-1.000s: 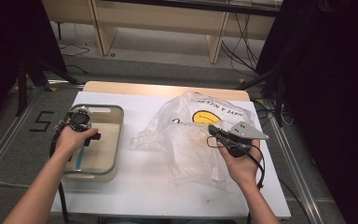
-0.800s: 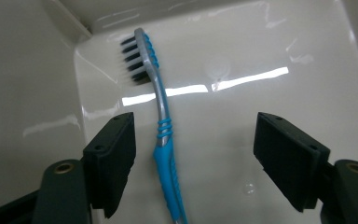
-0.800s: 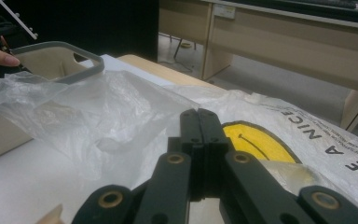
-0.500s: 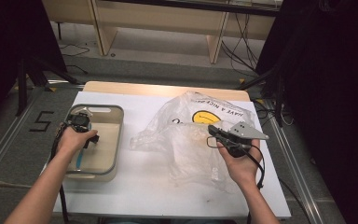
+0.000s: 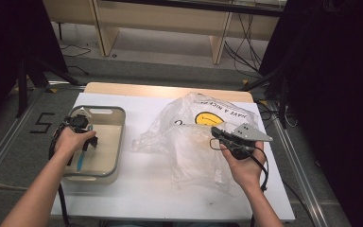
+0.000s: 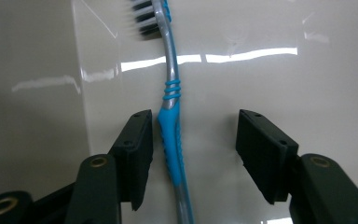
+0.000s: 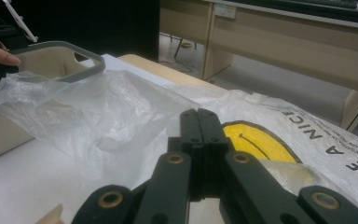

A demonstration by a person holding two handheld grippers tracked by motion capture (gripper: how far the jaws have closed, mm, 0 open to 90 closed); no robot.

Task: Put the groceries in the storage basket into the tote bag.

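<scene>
**Toothbrush in tub, bag on table**

Left gripper [image 6: 193, 140]: down inside the beige tub [image 5: 115, 142], jaws apart and just been closing, astride the blue toothbrush [image 6: 170, 126]; left pad just beside the handle, right pad well clear. Toothbrush flat on tub floor. Right gripper [image 7: 200, 135]: jaws pressed together, over the clear plastic bag [image 5: 194, 142] on the white table [image 5: 137, 189].
</scene>
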